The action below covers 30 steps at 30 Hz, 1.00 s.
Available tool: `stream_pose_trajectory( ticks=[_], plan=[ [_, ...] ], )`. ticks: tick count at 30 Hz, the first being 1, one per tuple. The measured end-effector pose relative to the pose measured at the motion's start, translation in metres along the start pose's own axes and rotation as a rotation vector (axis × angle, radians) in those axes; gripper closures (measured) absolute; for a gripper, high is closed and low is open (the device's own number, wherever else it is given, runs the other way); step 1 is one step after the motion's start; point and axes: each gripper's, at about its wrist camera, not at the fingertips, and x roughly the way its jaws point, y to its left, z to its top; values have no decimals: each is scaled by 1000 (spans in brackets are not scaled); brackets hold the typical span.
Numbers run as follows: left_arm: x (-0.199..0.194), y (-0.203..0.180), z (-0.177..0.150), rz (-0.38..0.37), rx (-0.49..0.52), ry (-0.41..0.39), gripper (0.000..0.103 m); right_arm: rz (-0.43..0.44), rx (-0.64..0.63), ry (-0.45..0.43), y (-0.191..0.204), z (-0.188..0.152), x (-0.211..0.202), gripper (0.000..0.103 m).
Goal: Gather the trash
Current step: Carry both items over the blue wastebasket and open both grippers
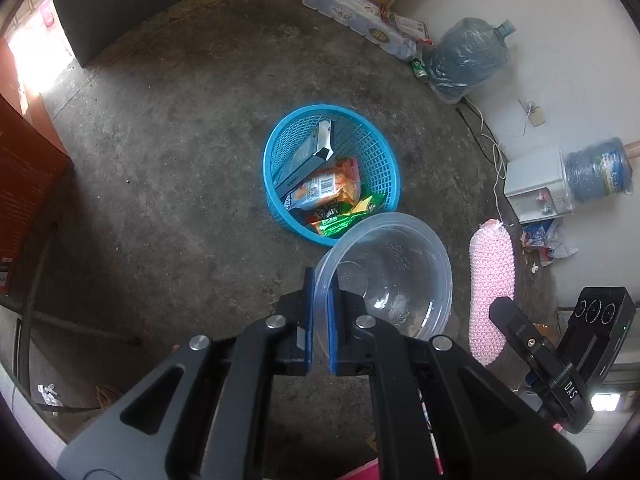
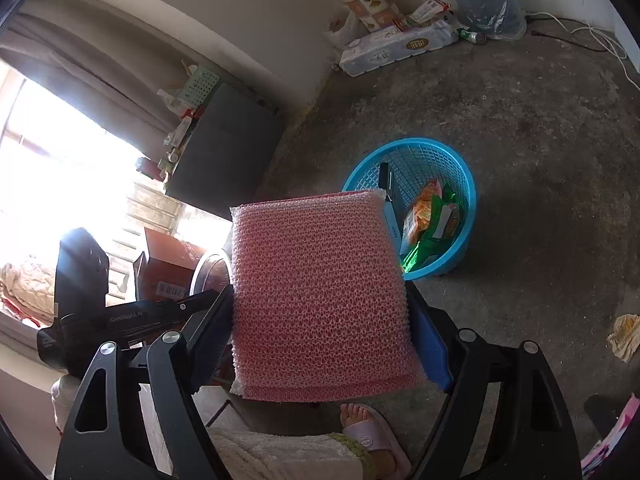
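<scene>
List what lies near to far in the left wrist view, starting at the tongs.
Left tongs → clear bowl → blue basket → toilet-paper pack by the wall.

You can read "DAS" in white letters on the black right gripper (image 1: 568,390) at the edge of your left wrist view. In your right wrist view, "GenRobot.AI" runs along the black left gripper (image 2: 128,316). Print on the snack wrappers (image 1: 320,192) is too small to read.
</scene>
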Motion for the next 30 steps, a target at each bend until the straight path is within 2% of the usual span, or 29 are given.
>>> stream_pose_trajectory(
  ticks=[3,6,7,8,10,12,14,20,23,27,30],
  plan=[
    [38,2,30,37,-26,29,99,-14,46,25,-16,24,36,25],
    [68,2,60,38,-38,46,99,-23,101,30,-34,55,74,22],
    [79,2,68,20,-44,58,92,-30,118,31,-43,66,89,21],
    [91,3,76,4,-60,74,73,-45,124,38,-50,74,105,20],
    [108,8,84,31,-97,79,49,-125,140,70,-67,85,134,20],
    [113,14,84,49,-125,65,49,-150,182,108,-83,86,155,20],
    [111,20,81,24,-145,64,49,-168,197,109,-91,81,159,20],
    [69,33,76,25,-136,-12,49,-129,195,45,-90,67,131,20],
    [32,34,66,-12,-119,-52,49,-118,157,-3,-76,58,101,20],
    [-34,27,36,-60,-48,-131,49,-80,54,-70,-41,40,51,20],
    [-89,24,-1,-100,21,-207,43,-42,-53,-114,-9,21,13,20]
  ],
)
